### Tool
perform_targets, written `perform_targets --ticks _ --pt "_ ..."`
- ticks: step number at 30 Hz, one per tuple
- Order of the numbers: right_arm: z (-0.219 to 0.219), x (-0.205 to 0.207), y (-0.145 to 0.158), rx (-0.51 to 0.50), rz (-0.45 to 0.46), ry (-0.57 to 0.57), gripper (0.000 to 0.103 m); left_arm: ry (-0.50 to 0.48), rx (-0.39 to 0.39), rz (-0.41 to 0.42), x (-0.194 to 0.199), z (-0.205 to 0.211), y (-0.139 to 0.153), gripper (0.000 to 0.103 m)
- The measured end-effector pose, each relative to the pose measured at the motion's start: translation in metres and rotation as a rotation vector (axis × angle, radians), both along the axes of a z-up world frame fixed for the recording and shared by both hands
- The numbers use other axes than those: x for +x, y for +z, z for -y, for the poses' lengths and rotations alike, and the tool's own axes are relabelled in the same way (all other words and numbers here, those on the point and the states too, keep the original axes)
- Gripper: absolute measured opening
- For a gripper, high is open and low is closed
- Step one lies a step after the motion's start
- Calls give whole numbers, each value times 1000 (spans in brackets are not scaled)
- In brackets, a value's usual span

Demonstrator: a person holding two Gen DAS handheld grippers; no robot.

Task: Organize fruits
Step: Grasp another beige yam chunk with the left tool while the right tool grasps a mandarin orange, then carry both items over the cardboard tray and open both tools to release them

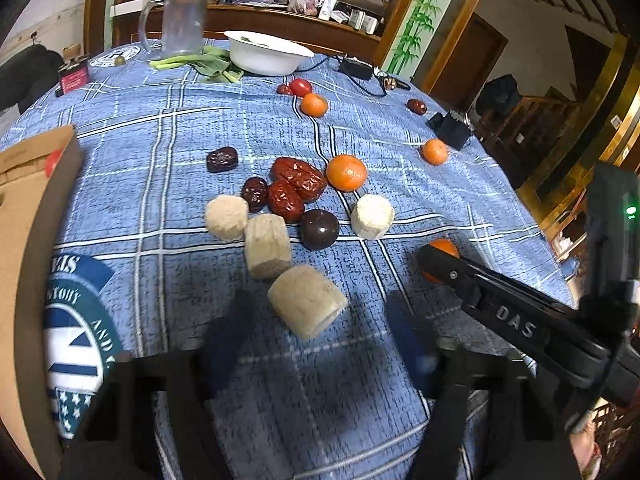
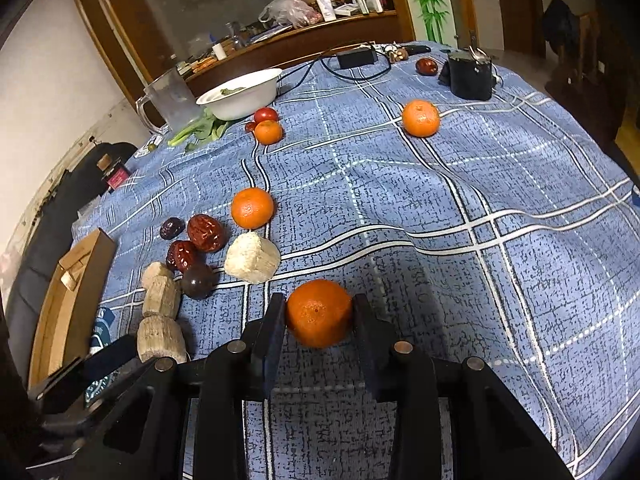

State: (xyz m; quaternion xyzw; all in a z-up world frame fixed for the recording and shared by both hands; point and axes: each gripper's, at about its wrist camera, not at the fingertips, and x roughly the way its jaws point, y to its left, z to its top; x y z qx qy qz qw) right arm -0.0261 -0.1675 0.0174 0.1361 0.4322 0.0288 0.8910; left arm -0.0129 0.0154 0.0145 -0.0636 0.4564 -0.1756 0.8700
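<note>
The right hand-held gripper (image 2: 319,316) has its two pads set against either flank of a mandarin (image 2: 319,312), which sits low over the blue plaid cloth of the table (image 2: 520,240) — clamped on the fruit, as far as the right wrist view shows, though whether the mandarin is lifted clear or resting on the cloth I cannot tell. The step in hand looks like the pick of one mandarin for sorting. The left hand-held gripper (image 1: 316,344) hangs with its fingers spread wide and nothing between them, just short of the nearest pale cylindrical piece (image 1: 306,300). Other mandarins lie well apart: one beside the red dates (image 2: 252,207), one near the tomato (image 2: 268,132), one toward the black pouch (image 2: 420,118). The dates (image 1: 298,188) and a dark plum (image 1: 319,229) cluster in the middle, and a cardboard box (image 1: 36,208) stands at the table's left edge. The next move likely calls for a firm but gentle hold — the skin is soft — then a carry either to the box or to the other mandarins; which one is meant, the pictures do not say.
</note>
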Motion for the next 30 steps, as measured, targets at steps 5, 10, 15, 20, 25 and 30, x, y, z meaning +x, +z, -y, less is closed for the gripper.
perform_targets --ticks 5,10,15,20,25,30 --pt "-2 0 -2 -18 2 11 37 9 10 10 -2 -3 -4 38" --pt "-11 0 -2 -77 5 23 39 37 -24 -2 -15 -20 -1 38" --pt "-9 -1 -2 -63 13 26 37 64 -40 30 -35 -37 15 38" --pt "-7 -5 1 -43 33 21 35 77 -48 82 -56 -51 34 38" --pt "-11 -17 10 -72 100 8 35 102 -67 123 -75 -71 48 38" --pt "-17 -41 24 -62 149 12 36 148 -75 147 -92 -98 55 39"
